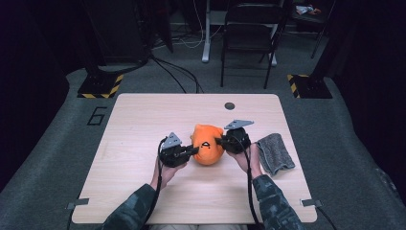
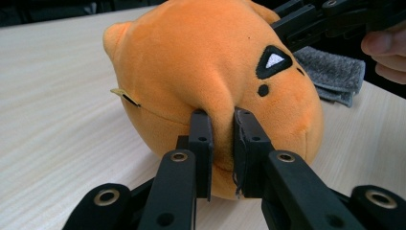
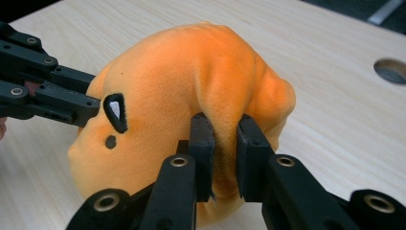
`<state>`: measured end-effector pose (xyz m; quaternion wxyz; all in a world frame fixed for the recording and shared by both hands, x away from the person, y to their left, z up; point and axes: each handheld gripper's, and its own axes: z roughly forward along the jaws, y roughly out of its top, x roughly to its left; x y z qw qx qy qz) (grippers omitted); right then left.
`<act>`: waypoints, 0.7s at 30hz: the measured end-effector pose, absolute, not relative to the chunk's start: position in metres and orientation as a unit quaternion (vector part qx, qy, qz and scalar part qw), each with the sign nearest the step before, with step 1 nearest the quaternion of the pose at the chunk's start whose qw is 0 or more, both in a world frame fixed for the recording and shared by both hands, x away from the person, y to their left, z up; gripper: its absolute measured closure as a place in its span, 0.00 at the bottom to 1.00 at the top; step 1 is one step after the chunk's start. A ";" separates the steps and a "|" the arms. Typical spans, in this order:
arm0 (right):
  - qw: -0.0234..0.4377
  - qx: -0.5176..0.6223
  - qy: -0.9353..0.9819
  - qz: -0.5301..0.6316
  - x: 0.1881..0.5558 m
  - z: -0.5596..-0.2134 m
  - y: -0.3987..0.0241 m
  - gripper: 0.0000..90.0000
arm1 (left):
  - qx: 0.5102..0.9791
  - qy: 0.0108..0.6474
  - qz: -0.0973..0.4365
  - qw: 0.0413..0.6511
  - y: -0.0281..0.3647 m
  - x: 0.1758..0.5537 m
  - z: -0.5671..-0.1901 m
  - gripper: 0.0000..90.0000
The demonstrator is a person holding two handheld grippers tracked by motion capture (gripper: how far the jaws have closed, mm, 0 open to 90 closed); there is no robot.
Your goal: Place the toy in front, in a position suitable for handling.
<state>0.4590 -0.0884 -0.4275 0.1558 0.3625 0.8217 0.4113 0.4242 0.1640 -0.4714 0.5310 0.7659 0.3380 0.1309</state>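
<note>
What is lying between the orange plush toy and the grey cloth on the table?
In the high view, the right gripper and the hand holding it lie between the orange plush toy and the grey cloth.

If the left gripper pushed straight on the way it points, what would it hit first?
The orange plush toy: the left gripper is already shut on a fold of it. Beyond the toy, roughly in line, sits the right gripper.

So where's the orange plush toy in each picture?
High view: the plush sits mid-table, between the left hand-held gripper and the right hand-held gripper.
Left gripper view: it lies centre, its fabric pinched in the jaws.
Right gripper view: it lies centre, also pinched in the jaws.
Shared landmark: the black triangle eye on the plush, also seen in the right gripper view.
</note>
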 end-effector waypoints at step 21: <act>0.133 0.296 0.880 0.348 0.475 -0.450 -0.085 0.72 | 0.790 0.352 0.106 0.491 0.147 0.402 -0.493 0.85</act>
